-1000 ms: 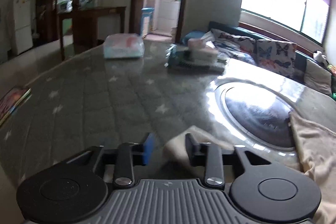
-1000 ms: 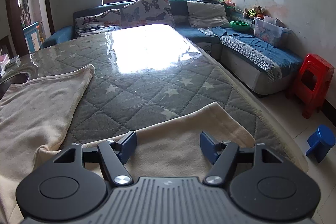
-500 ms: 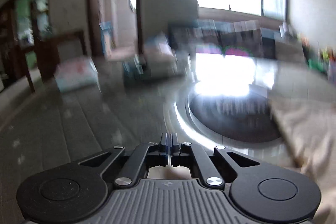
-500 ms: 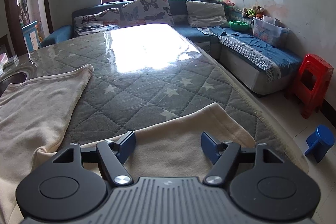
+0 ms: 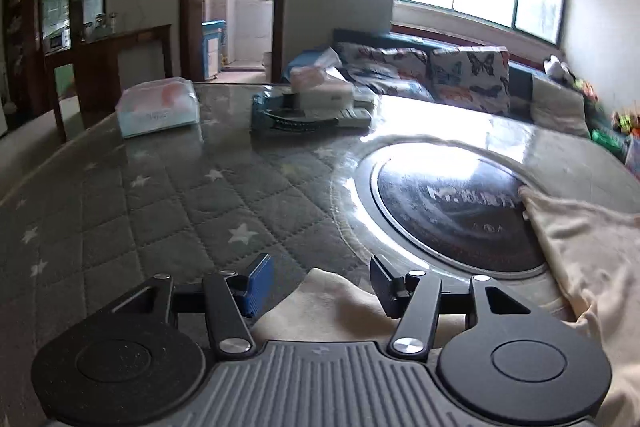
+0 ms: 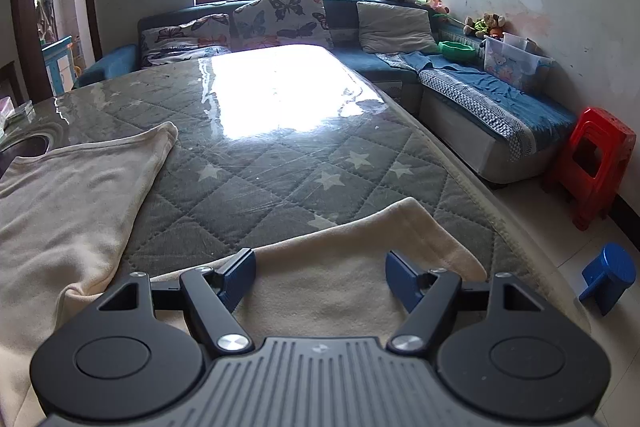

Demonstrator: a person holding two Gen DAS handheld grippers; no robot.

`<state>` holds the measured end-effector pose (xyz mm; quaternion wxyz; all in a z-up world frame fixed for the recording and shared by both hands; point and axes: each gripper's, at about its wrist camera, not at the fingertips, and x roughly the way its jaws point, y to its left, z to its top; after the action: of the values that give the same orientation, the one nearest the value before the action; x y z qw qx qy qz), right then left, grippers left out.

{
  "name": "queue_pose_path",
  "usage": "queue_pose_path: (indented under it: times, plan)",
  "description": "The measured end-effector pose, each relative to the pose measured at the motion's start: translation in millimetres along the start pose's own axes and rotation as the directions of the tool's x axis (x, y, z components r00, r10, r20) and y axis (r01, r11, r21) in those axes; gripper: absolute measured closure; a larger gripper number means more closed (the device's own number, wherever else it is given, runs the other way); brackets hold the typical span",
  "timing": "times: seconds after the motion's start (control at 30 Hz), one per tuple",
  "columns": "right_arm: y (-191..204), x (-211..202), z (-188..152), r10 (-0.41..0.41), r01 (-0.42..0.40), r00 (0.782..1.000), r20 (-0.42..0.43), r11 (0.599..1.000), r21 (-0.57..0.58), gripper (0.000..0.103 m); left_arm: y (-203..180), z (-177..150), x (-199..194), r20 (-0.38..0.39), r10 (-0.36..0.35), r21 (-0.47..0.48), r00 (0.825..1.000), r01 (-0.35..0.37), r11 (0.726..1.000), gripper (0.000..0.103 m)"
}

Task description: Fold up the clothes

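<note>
Lying on the quilted table (image 6: 280, 171), the cream garment (image 6: 340, 267) spread beneath both grippers; the left gripper (image 5: 320, 287) was opening, the right gripper (image 6: 320, 277) gaped wide, neither gripping cloth.

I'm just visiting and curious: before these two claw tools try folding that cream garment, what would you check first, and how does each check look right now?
1. Left gripper free of cloth: ok; its jaws are opening, a cream garment corner lies below the gap, unpinched.
2. Right gripper ready to grab: ok; open above a cloth corner, pads not pressing.
3. Garment lying flat: not ok; it is rumpled near the left side.
4. Garment clear of the round black plate: not ok; an edge overlaps it.
5. Room to fold on the table: ok.
6. Whole garment in view: cannot tell.
</note>
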<state>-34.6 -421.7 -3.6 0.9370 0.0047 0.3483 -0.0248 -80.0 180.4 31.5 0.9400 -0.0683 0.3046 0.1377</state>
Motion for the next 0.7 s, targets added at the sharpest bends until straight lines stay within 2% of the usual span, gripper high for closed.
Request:
queue_pose_path:
  times: [0.1,0.13,0.2,0.23,0.3,0.43,0.57,0.6,0.63,0.7]
  plan:
    - [0.3,0.4,0.5,0.000,0.000,1.000,0.000,1.000,-0.001,0.029,-7.4,0.1,11.7,-0.045,-0.017,0.036,0.999,0.018,0.999,0.050]
    - [0.4,0.6,0.7,0.000,0.000,1.000,0.000,1.000,-0.001,0.029,-9.6,-0.6,14.3,-0.056,-0.021,0.046,0.998,0.023,0.999,0.066]
    - [0.6,0.9,1.0,-0.001,0.001,1.000,0.001,1.000,-0.001,0.029,-12.2,-3.0,14.8,-0.059,-0.029,0.062,0.998,0.033,0.998,0.089]
    - [0.7,1.0,1.2,-0.001,0.001,1.000,0.001,1.000,-0.001,0.029,-12.7,-4.5,10.9,-0.037,-0.026,0.068,0.999,0.028,0.997,0.094]
    - [0.9,1.3,1.6,-0.001,0.001,1.000,0.001,1.000,-0.002,0.029,-12.2,-6.3,-0.4,0.038,-0.018,0.067,0.999,0.015,0.998,0.096]
    - [0.8,1.5,2.1,-0.001,0.001,1.000,0.001,1.000,-0.005,0.029,-3.2,-5.4,-23.0,0.195,0.010,-0.030,0.981,-0.004,1.000,0.095]
    - [0.2,1.3,2.0,0.003,-0.003,1.000,0.001,1.000,-0.001,0.029,3.0,-8.7,-14.5,0.162,0.100,-0.071,0.982,-0.089,0.993,0.083]
    - [0.3,1.1,2.0,0.003,-0.003,1.000,0.001,1.000,-0.001,0.029,4.3,-9.8,-15.6,0.159,0.119,-0.084,0.980,-0.107,0.991,0.070]
    - [-0.2,0.7,2.0,0.004,-0.004,1.000,0.001,1.000,-0.004,0.029,5.8,-10.5,-17.0,0.153,0.132,-0.097,0.979,-0.118,0.988,0.050]
    - [0.2,-0.3,2.0,0.004,-0.004,1.000,0.000,1.000,-0.007,0.029,8.1,-11.5,-22.5,0.142,0.120,-0.104,0.983,-0.106,0.989,0.048]
